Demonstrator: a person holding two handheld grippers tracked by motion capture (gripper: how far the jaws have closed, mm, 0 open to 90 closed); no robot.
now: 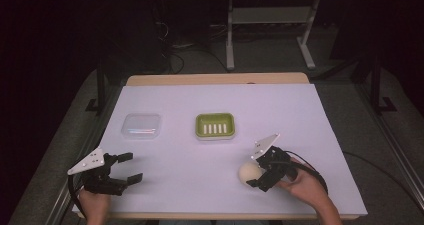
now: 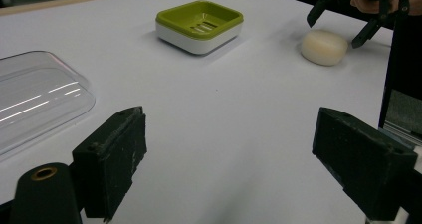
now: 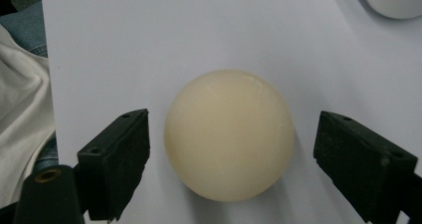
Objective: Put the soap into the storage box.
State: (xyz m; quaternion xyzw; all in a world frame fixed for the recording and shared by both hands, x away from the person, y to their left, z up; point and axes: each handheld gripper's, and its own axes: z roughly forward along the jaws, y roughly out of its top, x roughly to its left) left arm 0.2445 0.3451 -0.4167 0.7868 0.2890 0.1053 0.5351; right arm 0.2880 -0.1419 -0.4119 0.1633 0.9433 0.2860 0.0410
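**Soap bar lies between wide-open jaws near the front right of the table**

The cream soap bar [image 1: 249, 173] lies flat on the white surface, close to its front edge and toward the right corner. The right gripper [image 1: 261, 171] is lowered around it: in the right gripper view the soap [image 3: 229, 134] sits between the two black jaws, which stand wide apart, a gap showing on each side, so nothing is clasped. The person's right hand [image 1: 303, 185] holds that gripper from the front edge.

Farther back, about mid-surface, stands the green soap dish [image 1: 215, 125], with slots in its floor and a white base. To its left, well apart from it, a clear plastic lid [image 1: 142, 125] lies on the surface.

Near the front left corner the left gripper [image 1: 130, 167] hovers low, its jaws spread wide and empty, pointing toward the middle of the surface. In its own view, bare surface lies between its jaws.
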